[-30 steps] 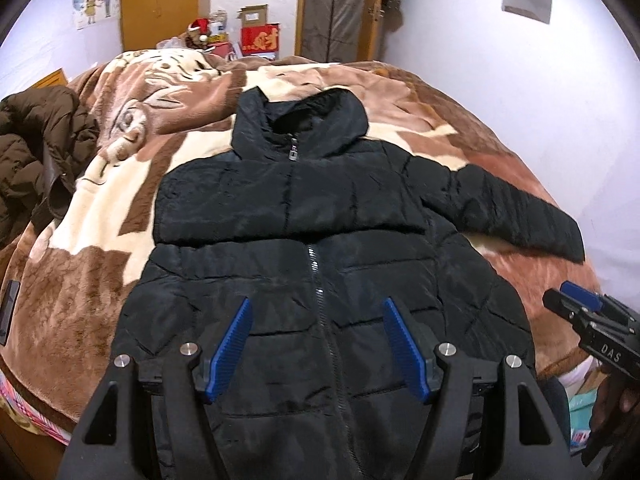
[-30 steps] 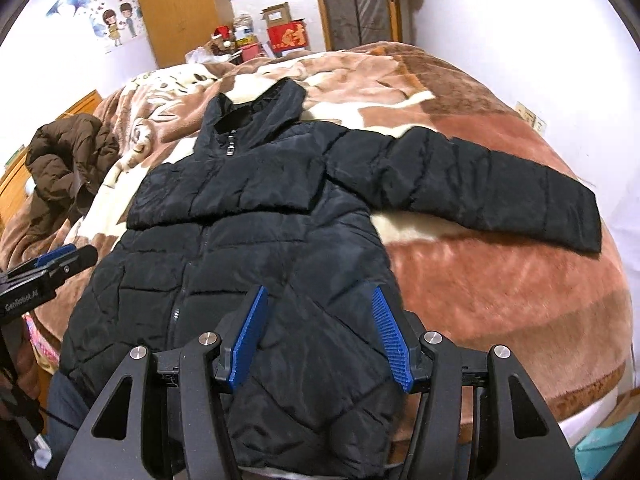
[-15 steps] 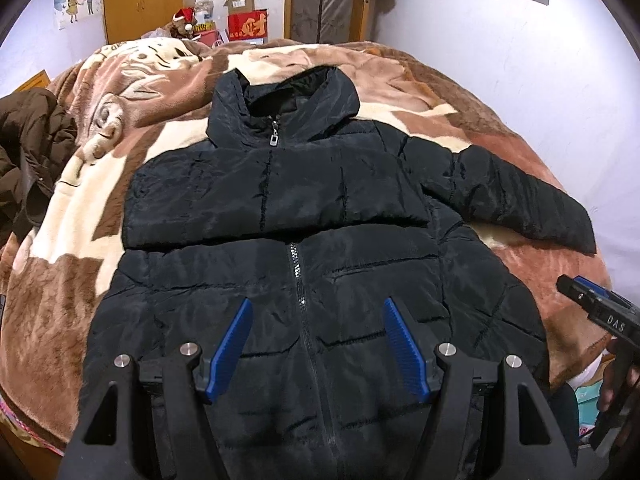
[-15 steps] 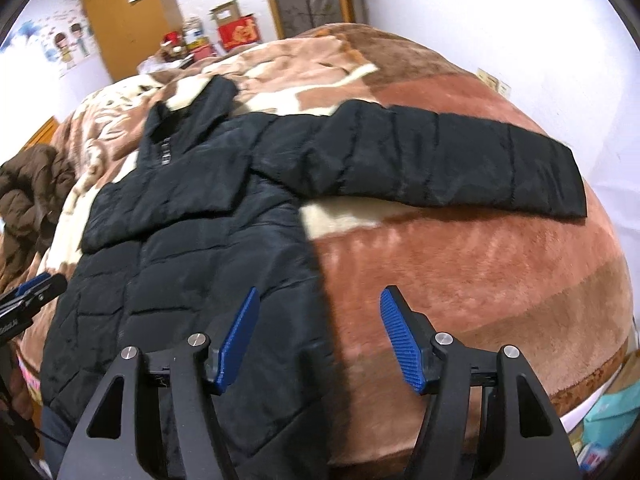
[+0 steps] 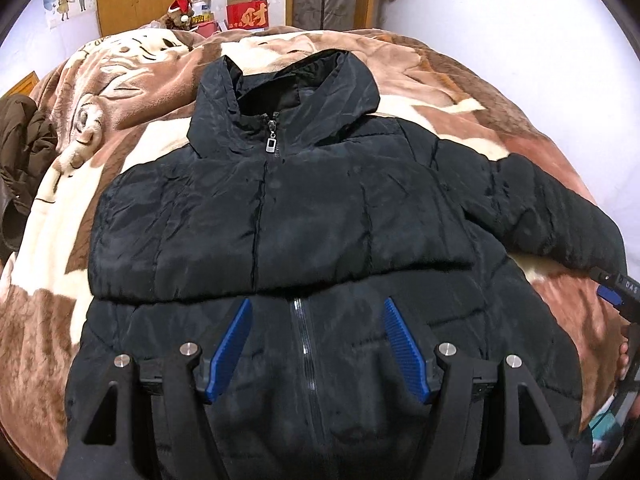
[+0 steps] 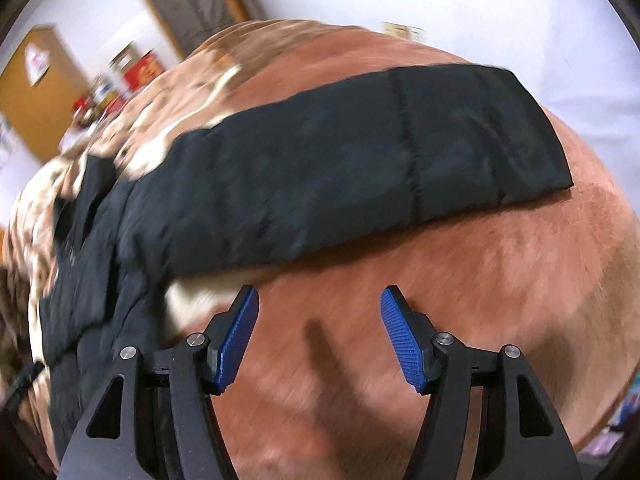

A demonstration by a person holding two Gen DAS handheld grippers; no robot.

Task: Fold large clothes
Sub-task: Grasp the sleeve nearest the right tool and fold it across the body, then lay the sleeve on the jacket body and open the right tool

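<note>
While hovering over black jacket on brown blanket: left gripper fingers apart, empty; right gripper fingers just widened, empty, below outstretched sleeve.

Bare brown plush blanket lies open below the outstretched black padded sleeve; a white wall rises just beyond.

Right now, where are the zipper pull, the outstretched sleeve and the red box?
zipper pull (image 5: 271, 145): left wrist view, on its metal tab.
sleeve (image 6: 480, 136): right wrist view, near the cuff.
red box (image 5: 247, 18): left wrist view, on its front.
</note>
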